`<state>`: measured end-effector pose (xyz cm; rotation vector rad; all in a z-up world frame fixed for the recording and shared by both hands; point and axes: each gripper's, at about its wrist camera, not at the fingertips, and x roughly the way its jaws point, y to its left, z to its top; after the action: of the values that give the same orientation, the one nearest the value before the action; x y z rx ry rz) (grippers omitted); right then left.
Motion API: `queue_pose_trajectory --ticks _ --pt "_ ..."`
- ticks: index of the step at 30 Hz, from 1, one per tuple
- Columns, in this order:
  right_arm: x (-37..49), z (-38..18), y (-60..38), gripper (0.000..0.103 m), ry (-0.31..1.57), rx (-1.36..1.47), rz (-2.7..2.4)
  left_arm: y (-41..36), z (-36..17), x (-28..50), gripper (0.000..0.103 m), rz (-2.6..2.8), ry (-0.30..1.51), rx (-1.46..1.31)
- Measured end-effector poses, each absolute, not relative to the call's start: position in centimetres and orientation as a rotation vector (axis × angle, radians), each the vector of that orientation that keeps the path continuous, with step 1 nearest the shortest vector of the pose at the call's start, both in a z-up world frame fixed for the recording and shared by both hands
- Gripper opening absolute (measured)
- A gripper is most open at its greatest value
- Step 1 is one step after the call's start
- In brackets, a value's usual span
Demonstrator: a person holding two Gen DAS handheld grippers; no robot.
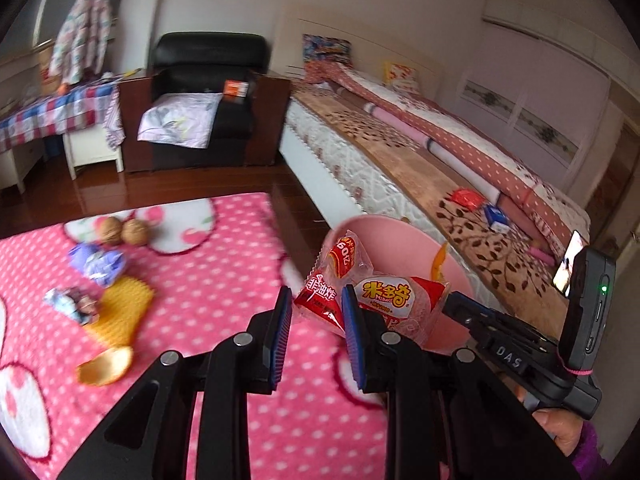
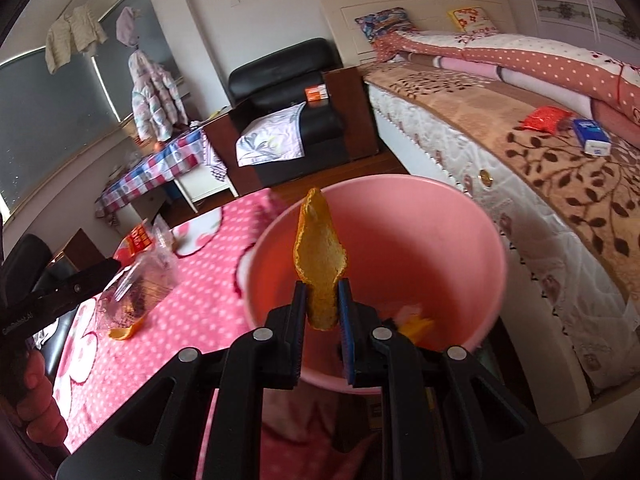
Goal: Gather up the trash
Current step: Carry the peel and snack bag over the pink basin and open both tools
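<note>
A black leather armchair (image 2: 286, 92) stands against the pale wall (image 2: 256, 8), between a small stand under a checked cloth (image 2: 160, 168) and a bed (image 2: 520, 152) with a leaf-patterned blanket. Dark polished wood floor (image 1: 132, 188) shows below. Jackets hang at a grey window (image 2: 44, 128) admitting soft daylight.

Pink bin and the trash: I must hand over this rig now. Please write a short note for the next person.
Left claw: shut on a red snack wrapper, held at the rim of the pink bin.
Right claw: shut on an orange peel, held over the bin's opening.
Done: some scraps already lie in the bin.
Left: release both pieces into the bin, then collect from the pink blanket the purple wrapper, the small wrapper, the peel pieces and two walnuts.
</note>
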<state>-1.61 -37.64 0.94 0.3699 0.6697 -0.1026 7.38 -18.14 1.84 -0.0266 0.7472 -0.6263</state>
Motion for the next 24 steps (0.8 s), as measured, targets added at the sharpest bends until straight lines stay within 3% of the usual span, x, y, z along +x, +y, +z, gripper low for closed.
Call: queue_pose_trajectory --ticks 10,24 --pt "-1.7 -0.5 -40.6 0.016 0.678 0.399 -0.130 -24.9 -0.5 8.6 0.025 -0.692 0.793 0.046" --pt "-1.4 -1.4 -41.5 0.016 0.694 0.424 -0.152 -26.8 -2.3 9.3 0.032 -0.692 0.811 0.059"
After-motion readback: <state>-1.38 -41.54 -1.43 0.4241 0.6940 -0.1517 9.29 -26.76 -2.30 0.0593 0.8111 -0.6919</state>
